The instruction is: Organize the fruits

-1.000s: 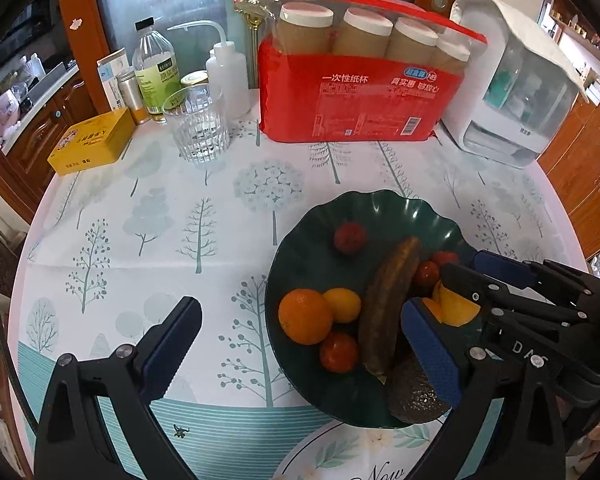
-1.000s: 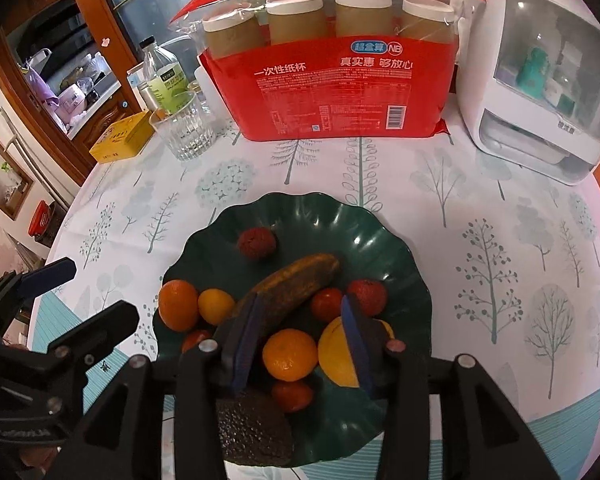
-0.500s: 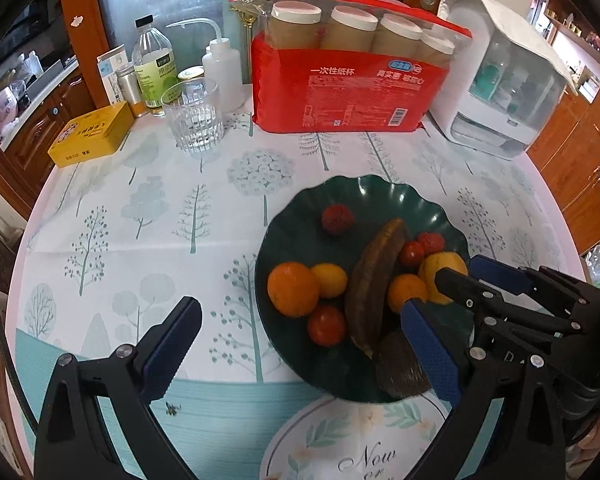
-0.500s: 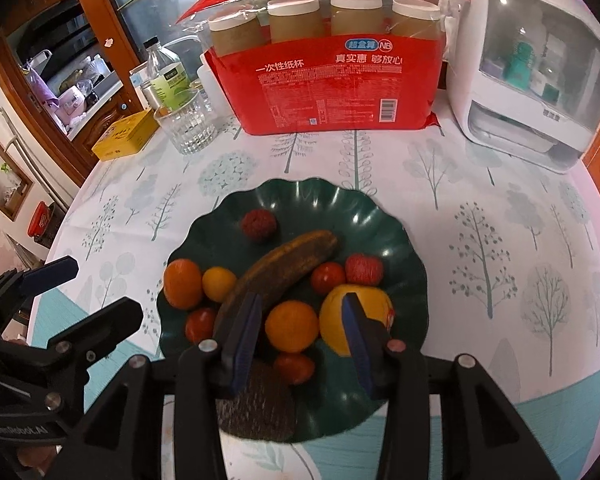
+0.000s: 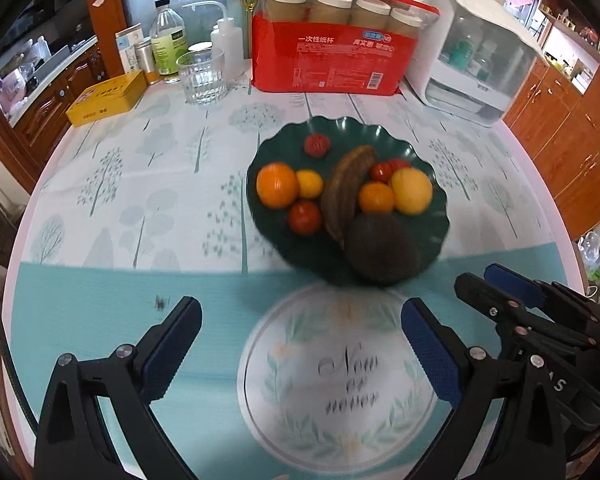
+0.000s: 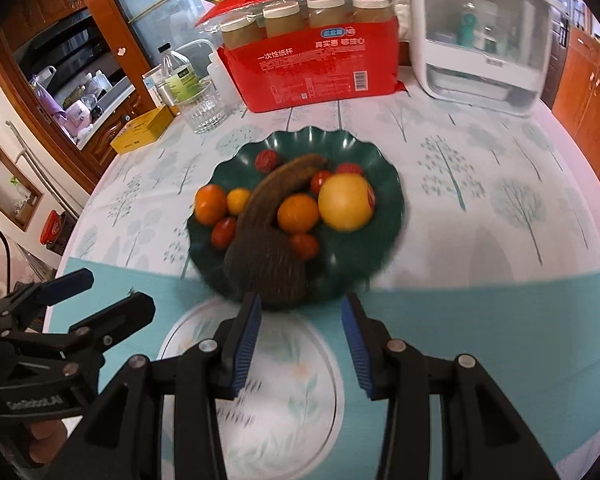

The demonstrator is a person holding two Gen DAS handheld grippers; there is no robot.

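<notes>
Ahead of your jaws: green plate (image 5: 436, 216) holds all fruit, grouped so nothing rolls.
left gripper (image 5: 300, 344): jaws wide apart, empty.
right gripper (image 6: 300, 336): jaws apart, empty, short of avocado (image 6: 266, 270).

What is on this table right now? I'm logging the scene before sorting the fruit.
plate: 1, dark green, table centre
oranges: 2, orange, on plate
banana: 1, browned, plate middle
avocado: 1, dark, plate's near edge
grapefruit: 1, yellow, plate right
glass: 1, clear, behind plate, left
paper-cup pack: 1, red, table's far side
yellow box: 1, far left
left gripper: open, empty
right gripper: open, empty
</notes>
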